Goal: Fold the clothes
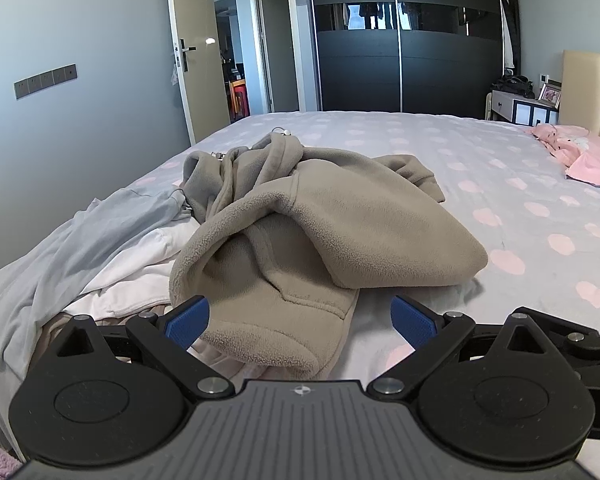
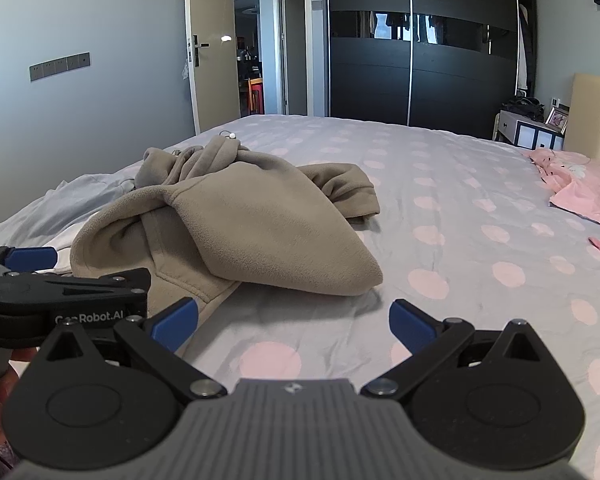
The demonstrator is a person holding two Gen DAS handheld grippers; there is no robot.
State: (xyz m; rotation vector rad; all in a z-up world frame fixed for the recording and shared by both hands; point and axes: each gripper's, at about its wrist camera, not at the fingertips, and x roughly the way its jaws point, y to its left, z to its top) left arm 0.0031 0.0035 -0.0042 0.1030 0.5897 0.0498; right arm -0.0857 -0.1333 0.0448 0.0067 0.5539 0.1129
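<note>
While both tools are hovering low over the near edge of the bed [image 2: 440,184], the left gripper [image 1: 300,318] is holding its blue fingers [image 1: 188,320] spread wide with nothing between them, the hem of the beige fleece hoodie [image 1: 320,224] lying just ahead at 12 o'clock. The right gripper [image 2: 294,322] is likewise standing wide open and empty over bare dotted bedsheet, with the hoodie's lower corner sitting at about 11 o'clock from it; the left tool is showing at 9 o'clock in the right wrist view, beside a hand [image 2: 4,392] at the lower left edge. The hoodie is lying crumpled in a heap on the bed, its body bunched forward and its hood and a sleeve trailing toward the far side. At 10 o'clock in the left wrist view, a pale blue garment [image 1: 80,240] and a white garment [image 1: 140,264] are lying rumpled beside and partly under the hoodie. Farther off at 2 o'clock, pink clothing [image 1: 580,156] is resting near the headboard [image 1: 584,88], and a dark wardrobe [image 1: 404,36] is standing at 12 o'clock beyond the bed.
</note>
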